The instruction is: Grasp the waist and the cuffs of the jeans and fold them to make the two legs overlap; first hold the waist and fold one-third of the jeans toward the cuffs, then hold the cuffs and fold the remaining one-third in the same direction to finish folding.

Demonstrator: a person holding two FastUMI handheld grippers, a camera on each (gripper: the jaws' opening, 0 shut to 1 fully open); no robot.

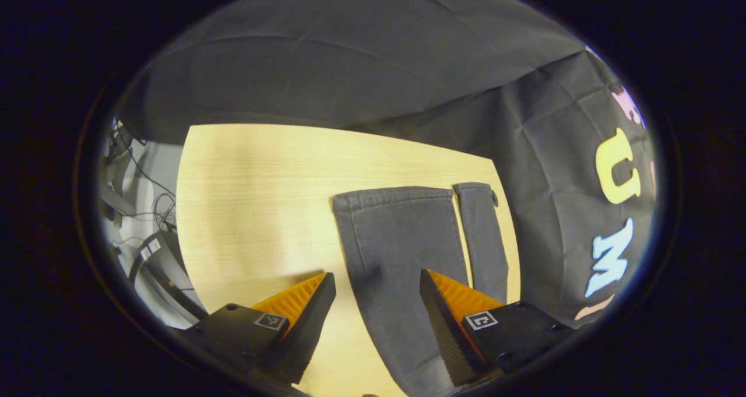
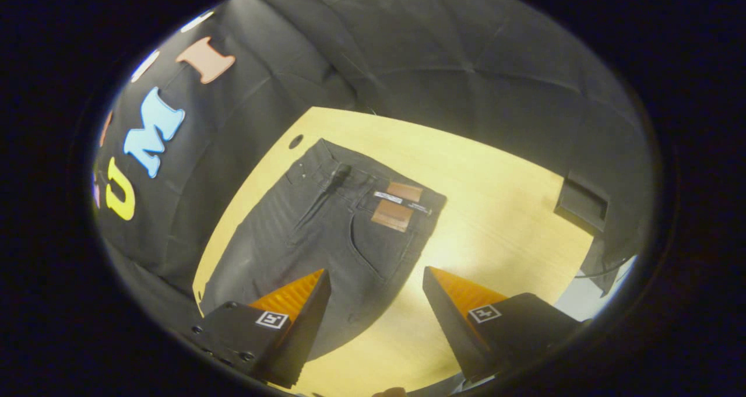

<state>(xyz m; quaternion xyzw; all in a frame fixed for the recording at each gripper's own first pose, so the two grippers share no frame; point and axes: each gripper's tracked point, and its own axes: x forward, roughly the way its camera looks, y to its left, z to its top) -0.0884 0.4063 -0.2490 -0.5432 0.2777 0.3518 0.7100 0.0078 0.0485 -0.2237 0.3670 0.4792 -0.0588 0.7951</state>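
**Jeans flat, both grippers spread above them**

Left gripper (image 1: 377, 301), jaws apart & empty, hangs nearest the leg end; cuffs (image 1: 402, 194) lie ahead. Right gripper (image 2: 377, 295), also spread, faces the waist (image 2: 373, 178). Jeans (image 2: 326, 228): dark, flat on table (image 1: 256, 199), legs side by side w/ a gap, unfolded.

Dark jeans (image 2: 332, 228) flat on table, unfolded, legs apart

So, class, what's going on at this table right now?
A person holds a gripper in each hand above a pair of dark jeans lying flat on a wooden table. The left gripper hovers over the leg cuffs, the right gripper near the waist. Both have jaws open and hold nothing. The legs lie side by side, so no fold is made yet.
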